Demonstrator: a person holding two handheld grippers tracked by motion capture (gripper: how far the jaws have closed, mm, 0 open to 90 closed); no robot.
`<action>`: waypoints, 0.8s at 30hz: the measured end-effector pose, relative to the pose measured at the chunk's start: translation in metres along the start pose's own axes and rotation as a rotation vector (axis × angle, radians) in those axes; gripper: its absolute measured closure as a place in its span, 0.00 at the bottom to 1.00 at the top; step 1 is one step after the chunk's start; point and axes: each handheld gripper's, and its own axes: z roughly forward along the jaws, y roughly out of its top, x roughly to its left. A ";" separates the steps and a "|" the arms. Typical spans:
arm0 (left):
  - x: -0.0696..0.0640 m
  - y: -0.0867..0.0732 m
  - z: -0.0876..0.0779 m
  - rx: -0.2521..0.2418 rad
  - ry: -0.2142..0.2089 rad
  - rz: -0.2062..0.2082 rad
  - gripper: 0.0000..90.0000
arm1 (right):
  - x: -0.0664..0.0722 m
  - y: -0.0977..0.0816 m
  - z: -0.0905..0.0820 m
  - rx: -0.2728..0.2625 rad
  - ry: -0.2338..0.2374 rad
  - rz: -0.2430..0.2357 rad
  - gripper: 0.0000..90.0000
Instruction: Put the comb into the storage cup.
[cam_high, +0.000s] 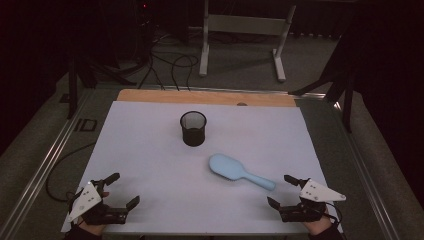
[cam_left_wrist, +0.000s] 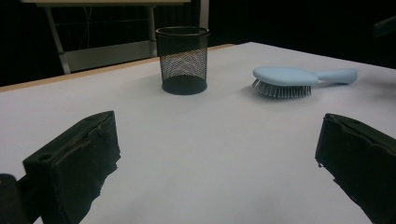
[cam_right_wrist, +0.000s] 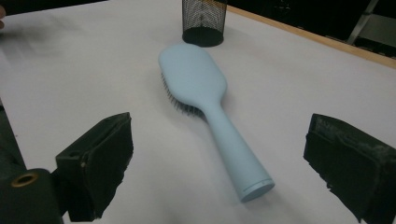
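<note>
A wooden table (cam_high: 150, 95) carries a white sheet (cam_high: 150, 150) that covers all but a strip of bare wood along the far edge. On the sheet, a black mesh pen cup (cam_high: 193, 128) stands upright toward the far edge. A light blue hairbrush (cam_high: 239, 171) lies bristles down nearer the right front corner, handle pointing at that corner.

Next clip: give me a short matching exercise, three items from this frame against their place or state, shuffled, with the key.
Things:
1. hairbrush
2. mesh cup
3. right hand-held gripper

States:
A. stands upright toward the table's far side
B. open, touching nothing, just short of the handle's end
C. lies bristles down, light blue

Pairs: 1-C, 2-A, 3-B
</note>
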 end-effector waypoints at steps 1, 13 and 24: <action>0.000 0.000 0.000 0.000 -0.001 0.000 0.00 | -0.001 0.003 -0.002 0.001 -0.004 0.003 0.09; 0.000 0.000 0.000 -0.003 -0.002 -0.002 0.00 | -0.010 0.043 -0.018 -0.009 -0.019 -0.047 0.09; 0.000 0.000 0.000 -0.001 -0.003 0.000 0.00 | -0.017 0.071 -0.021 -0.007 -0.020 -0.093 0.09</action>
